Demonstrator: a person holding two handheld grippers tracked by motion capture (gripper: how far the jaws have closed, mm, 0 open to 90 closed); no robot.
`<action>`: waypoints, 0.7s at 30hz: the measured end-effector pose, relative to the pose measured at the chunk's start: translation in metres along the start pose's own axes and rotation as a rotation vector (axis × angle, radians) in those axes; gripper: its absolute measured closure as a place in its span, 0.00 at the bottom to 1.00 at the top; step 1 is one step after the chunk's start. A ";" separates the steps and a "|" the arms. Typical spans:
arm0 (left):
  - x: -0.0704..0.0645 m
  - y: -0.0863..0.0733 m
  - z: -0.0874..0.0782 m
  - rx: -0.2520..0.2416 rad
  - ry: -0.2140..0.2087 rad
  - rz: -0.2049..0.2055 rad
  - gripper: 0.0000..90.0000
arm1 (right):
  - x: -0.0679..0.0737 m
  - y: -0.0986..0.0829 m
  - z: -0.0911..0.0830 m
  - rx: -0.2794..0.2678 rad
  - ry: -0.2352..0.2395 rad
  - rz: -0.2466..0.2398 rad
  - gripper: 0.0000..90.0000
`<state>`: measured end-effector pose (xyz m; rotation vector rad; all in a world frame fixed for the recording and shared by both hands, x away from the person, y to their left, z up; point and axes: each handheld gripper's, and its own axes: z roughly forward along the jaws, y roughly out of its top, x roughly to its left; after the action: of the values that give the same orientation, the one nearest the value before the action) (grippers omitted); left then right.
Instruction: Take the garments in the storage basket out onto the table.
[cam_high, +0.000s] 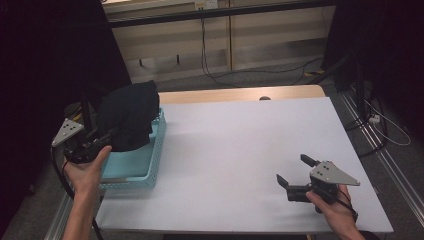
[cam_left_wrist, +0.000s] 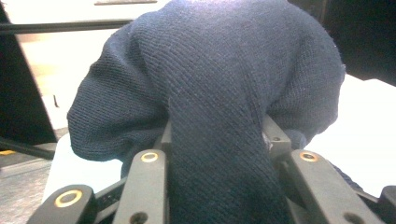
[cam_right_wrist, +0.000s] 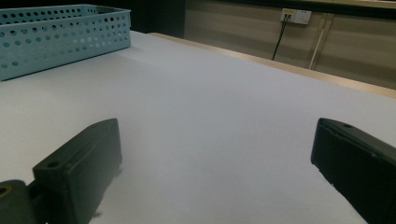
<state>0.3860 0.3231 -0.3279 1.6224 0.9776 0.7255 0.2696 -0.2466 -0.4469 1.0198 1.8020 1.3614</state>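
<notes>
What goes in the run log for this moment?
left gripper: shut on dark cloth over blue basket | right gripper: open, above table

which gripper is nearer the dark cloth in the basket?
Left. The left gripper is shut on the dark cloth above the blue basket. The right gripper sits open over the table, far off to the cloth's right.

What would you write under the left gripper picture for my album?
Left gripper shut on a bunched dark blue knitted cloth.

High view looks down; right gripper view skims low, sharing the basket.
</notes>
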 end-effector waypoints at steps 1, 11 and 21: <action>-0.002 0.001 0.002 -0.006 -0.005 -0.003 0.71 | 0.000 0.000 0.000 -0.001 -0.001 0.001 0.02; -0.014 0.006 0.017 0.028 -0.013 0.050 0.81 | 0.000 0.000 -0.001 -0.004 0.003 -0.001 0.02; -0.020 0.019 0.020 -0.008 -0.028 0.041 0.82 | 0.000 0.000 0.000 0.000 0.001 0.000 0.02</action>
<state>0.3983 0.2943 -0.3144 1.6455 0.9224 0.7321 0.2697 -0.2466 -0.4470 1.0193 1.8032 1.3623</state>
